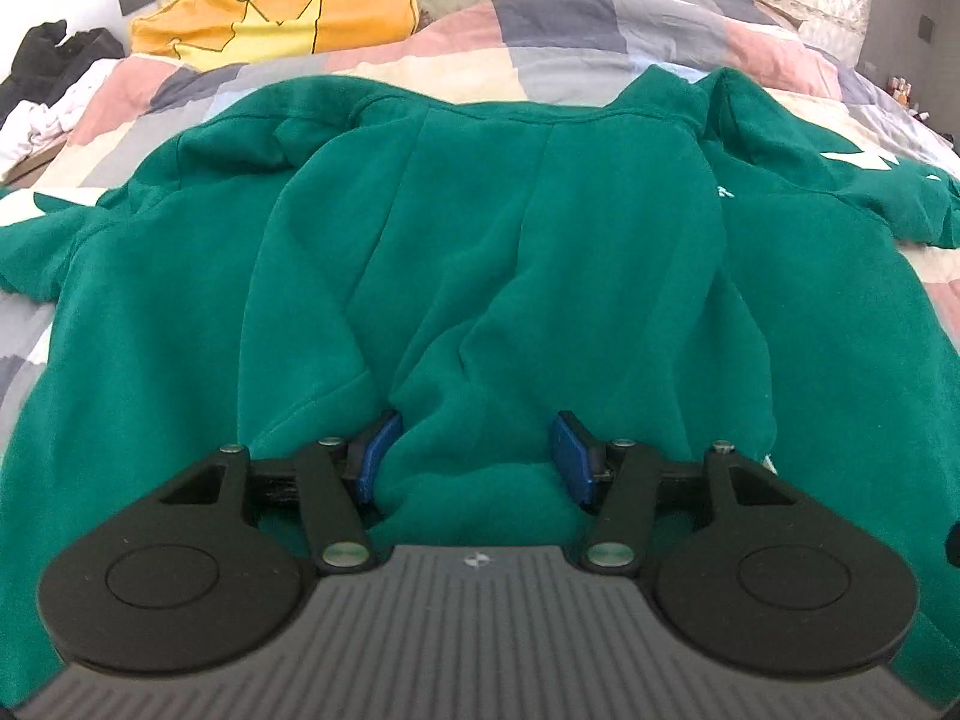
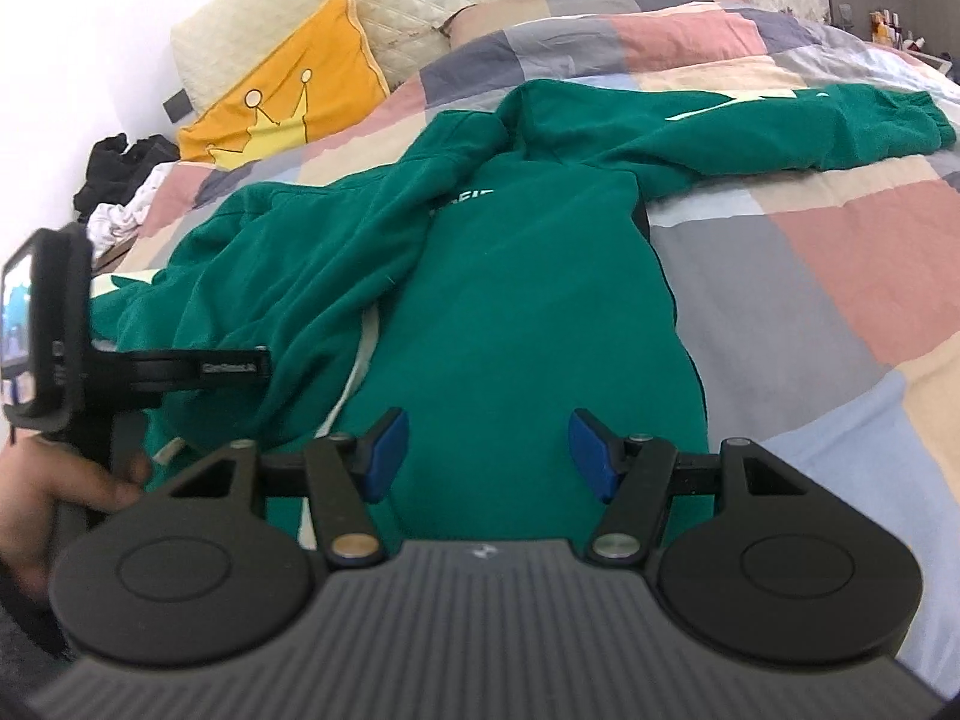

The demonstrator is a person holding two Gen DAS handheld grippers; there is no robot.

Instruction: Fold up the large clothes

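Green hoodie (image 1: 480, 228) spread on the bed quilt (image 2: 810, 252), hem nearest, yellow pillow (image 1: 282, 6) beyond its collar. One sleeve (image 2: 750, 126) is seen stretched out sideways; no fold is judged complete. Left gripper (image 1: 474, 456) and right gripper (image 2: 489, 456) are held unclenched over the hem, nothing grasped.

White lettering stood on the chest of the green hoodie (image 2: 516, 312), partly hidden by a fold; only strokes resembling "EFIE" showed, not clearly legible. A small white brand mark on the black camera mount (image 2: 228, 367) was too blurred to read.
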